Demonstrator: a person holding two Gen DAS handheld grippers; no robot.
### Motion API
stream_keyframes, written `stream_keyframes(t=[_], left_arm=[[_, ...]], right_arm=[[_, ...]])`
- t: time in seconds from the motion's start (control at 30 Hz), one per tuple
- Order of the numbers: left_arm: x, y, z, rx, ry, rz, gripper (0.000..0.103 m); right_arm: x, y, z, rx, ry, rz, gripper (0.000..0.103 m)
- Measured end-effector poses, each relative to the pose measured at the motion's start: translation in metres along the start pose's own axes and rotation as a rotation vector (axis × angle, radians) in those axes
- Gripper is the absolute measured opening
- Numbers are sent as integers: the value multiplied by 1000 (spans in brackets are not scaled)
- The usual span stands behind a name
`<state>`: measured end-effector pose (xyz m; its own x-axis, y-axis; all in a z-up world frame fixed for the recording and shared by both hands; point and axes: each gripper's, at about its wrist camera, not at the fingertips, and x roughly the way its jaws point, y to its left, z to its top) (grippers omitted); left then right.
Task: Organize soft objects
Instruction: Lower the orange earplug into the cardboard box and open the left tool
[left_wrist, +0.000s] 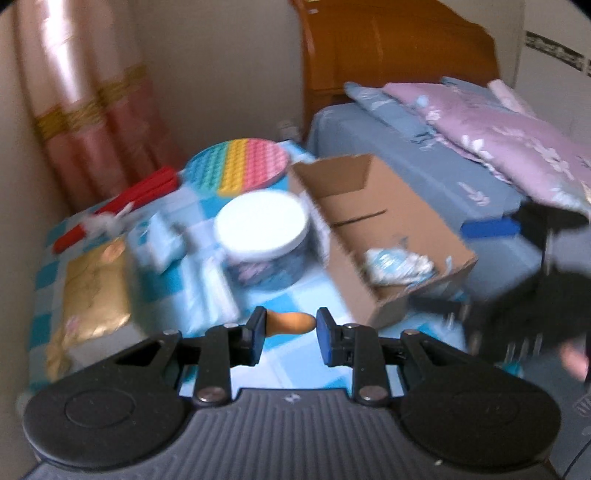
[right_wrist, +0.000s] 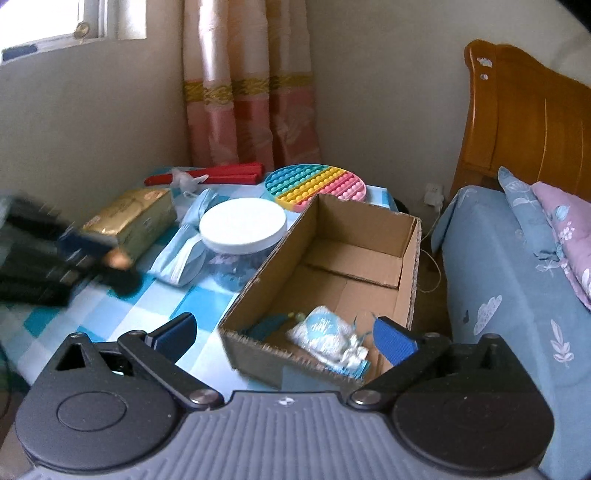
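A small orange-brown soft object sits between the pads of my left gripper, which is shut on it above the blue checked tablecloth. An open cardboard box lies to its right, with a crumpled pale blue-and-white packet inside. In the right wrist view my right gripper stands wide open over the near end of the box, nothing touching its pads. The packet lies below, next to a dark teal item. The left gripper shows blurred at the left.
On the table stand a white-lidded jar, a rainbow bubble mat, a gold tissue pack, a pale blue pack and red sticks. A bed with pillows lies right; a curtain hangs behind.
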<state>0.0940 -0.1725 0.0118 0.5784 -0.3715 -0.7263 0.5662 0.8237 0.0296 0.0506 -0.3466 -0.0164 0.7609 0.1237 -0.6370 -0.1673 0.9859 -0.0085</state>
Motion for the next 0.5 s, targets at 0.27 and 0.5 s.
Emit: stream_keyframes(t=[0.27,0.5], left_arm=[[42,-29,55,105,18,-129,28],[78,-42,84,101,20,-153,44]], right_arm=[[-4,8,-14,20,6,-23,103],[-12,7,-17,33,-9,-36,103]])
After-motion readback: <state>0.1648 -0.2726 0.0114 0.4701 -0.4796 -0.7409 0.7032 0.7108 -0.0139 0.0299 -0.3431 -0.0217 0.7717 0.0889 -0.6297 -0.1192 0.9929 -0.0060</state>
